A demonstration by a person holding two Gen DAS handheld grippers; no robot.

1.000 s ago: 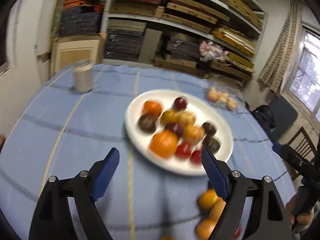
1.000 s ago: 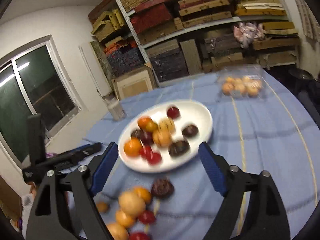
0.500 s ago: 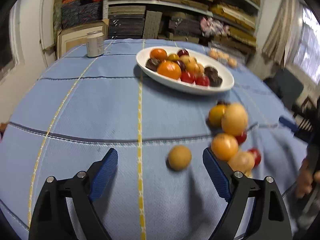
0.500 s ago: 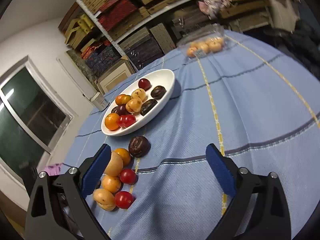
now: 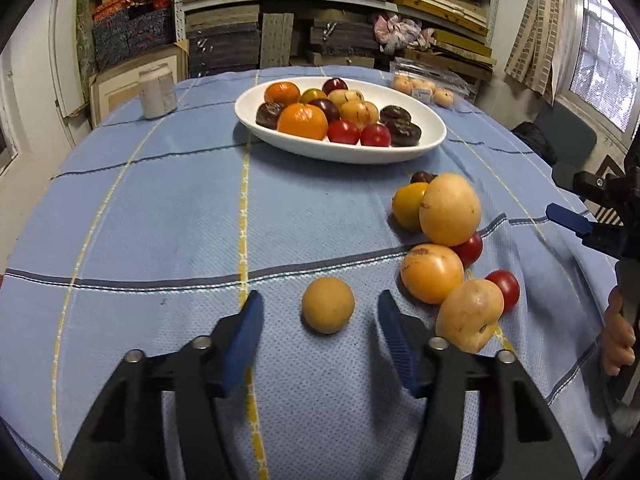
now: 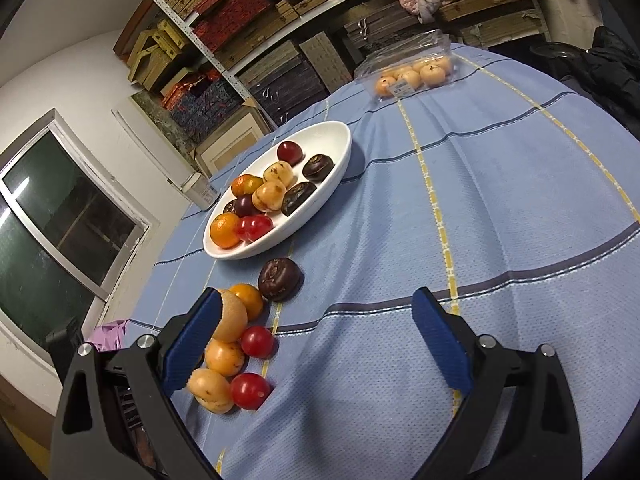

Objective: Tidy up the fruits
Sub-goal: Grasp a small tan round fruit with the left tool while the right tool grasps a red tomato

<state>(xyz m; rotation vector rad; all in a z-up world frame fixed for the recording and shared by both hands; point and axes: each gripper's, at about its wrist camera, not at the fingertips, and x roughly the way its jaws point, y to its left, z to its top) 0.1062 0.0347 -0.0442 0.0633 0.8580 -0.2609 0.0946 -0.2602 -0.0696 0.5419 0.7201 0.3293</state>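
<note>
A small round tan fruit (image 5: 328, 310) lies alone on the blue cloth, between the blue fingers of my left gripper (image 5: 320, 304). The jaws are closing, and gaps remain on both sides of the fruit. To its right lies a loose heap of yellow, orange and red fruits (image 5: 448, 208). A white oval plate (image 5: 340, 156) holding several fruits stands further back. My right gripper (image 6: 318, 300) hovers wide open over bare cloth, with the loose heap (image 6: 232, 316) and a dark fruit (image 6: 280, 278) by its left finger. The plate (image 6: 344, 136) is beyond.
A pale can (image 5: 157, 90) stands at the table's far left. A clear pack of small orange fruits (image 6: 412, 74) sits at the far edge. Shelves of boxes fill the back wall. A hand (image 5: 618, 336) holds the right gripper at the table's right edge.
Both grippers have come down close to the tablecloth. The left gripper's jaws have narrowed around the lone tan fruit. The right gripper's jaws have widened.
</note>
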